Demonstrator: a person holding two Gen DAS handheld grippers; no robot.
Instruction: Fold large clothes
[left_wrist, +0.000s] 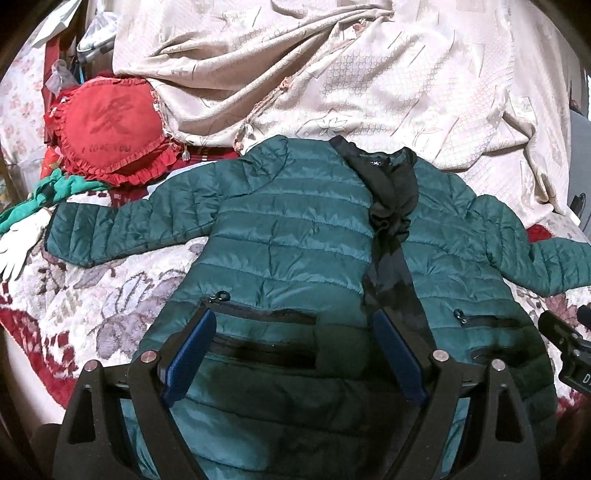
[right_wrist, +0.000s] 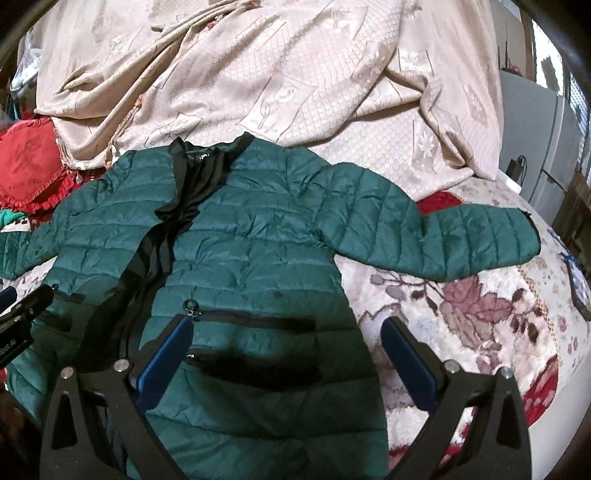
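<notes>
A dark green quilted jacket (left_wrist: 295, 229) lies face up on the bed, front unzipped with black lining showing, both sleeves spread out to the sides. My left gripper (left_wrist: 293, 325) hovers open over its lower left panel, above the zip pocket, nothing between the blue pads. The same jacket (right_wrist: 240, 251) fills the right wrist view. My right gripper (right_wrist: 286, 332) is open over the lower right panel and hem edge, holding nothing. The right sleeve (right_wrist: 443, 236) stretches out toward the bed's right side. The tip of the other gripper shows at each view's edge.
A beige patterned bedspread (left_wrist: 332, 74) is bunched behind the jacket. A red frilled cushion (left_wrist: 110, 129) and green cloth (left_wrist: 55, 188) lie at the left. The floral blanket (right_wrist: 461, 314) covers the bed. A grey cabinet (right_wrist: 535, 147) stands at the right.
</notes>
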